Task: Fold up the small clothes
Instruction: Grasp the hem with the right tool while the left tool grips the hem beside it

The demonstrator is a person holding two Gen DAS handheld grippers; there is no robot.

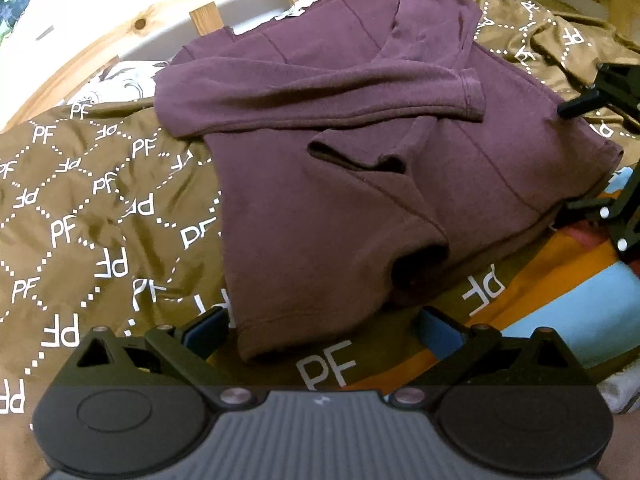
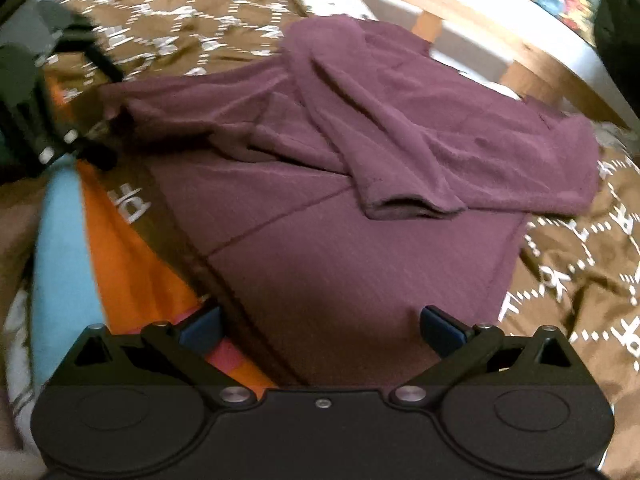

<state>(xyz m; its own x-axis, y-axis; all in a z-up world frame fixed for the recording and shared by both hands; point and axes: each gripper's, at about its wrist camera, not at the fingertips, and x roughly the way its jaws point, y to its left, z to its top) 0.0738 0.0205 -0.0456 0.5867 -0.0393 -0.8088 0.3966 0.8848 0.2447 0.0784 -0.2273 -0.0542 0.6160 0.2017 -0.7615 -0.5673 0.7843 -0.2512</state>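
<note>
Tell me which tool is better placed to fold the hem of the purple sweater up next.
Probably the right tool: it is open with the purple sweater hem between its blue pads. The left tool, also open, reaches only a hem corner.

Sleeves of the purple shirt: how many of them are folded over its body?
2. One sleeve lies across the shirt with its cuff toward the right gripper. The other sleeve lies just below it, partly tucked under, cuff pointing the opposite way.

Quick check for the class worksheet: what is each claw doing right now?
Left claw: open, holding nothing, at the near hem of the purple shirt.
Right claw: open, holding nothing, over the shirt's edge.
</note>
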